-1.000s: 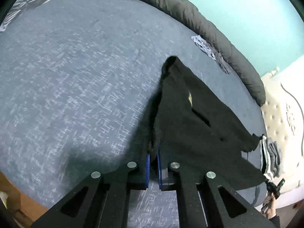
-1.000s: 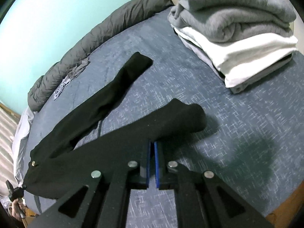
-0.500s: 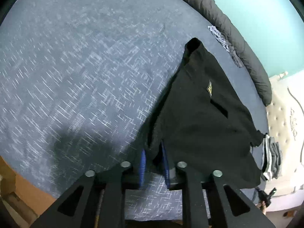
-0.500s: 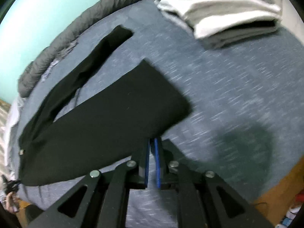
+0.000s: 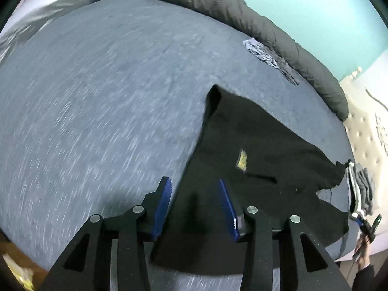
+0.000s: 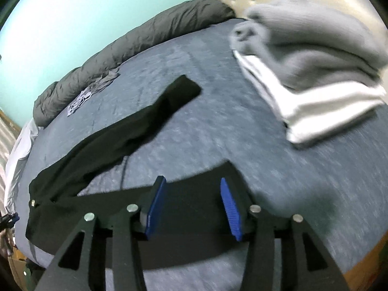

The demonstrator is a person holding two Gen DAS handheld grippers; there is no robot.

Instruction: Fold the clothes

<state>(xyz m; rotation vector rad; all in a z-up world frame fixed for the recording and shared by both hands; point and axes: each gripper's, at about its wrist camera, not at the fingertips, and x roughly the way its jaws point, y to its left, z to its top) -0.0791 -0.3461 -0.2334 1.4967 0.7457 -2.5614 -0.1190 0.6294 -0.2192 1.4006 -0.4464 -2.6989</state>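
Now black trousers (image 5: 254,169) lie flat beneath both parted tools

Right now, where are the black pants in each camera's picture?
Left wrist: black pants lie lower right, running under the open left gripper.
Right wrist: they stretch from lower left toward centre.
Shared landmark: the folded clothes pile.

Both grippers point down, with jaws apart.
The left gripper (image 5: 194,191) and the right gripper (image 6: 192,191) have just been opening; the blue pads (image 5: 162,208) press on nothing, and each gripper hangs above dark cloth.
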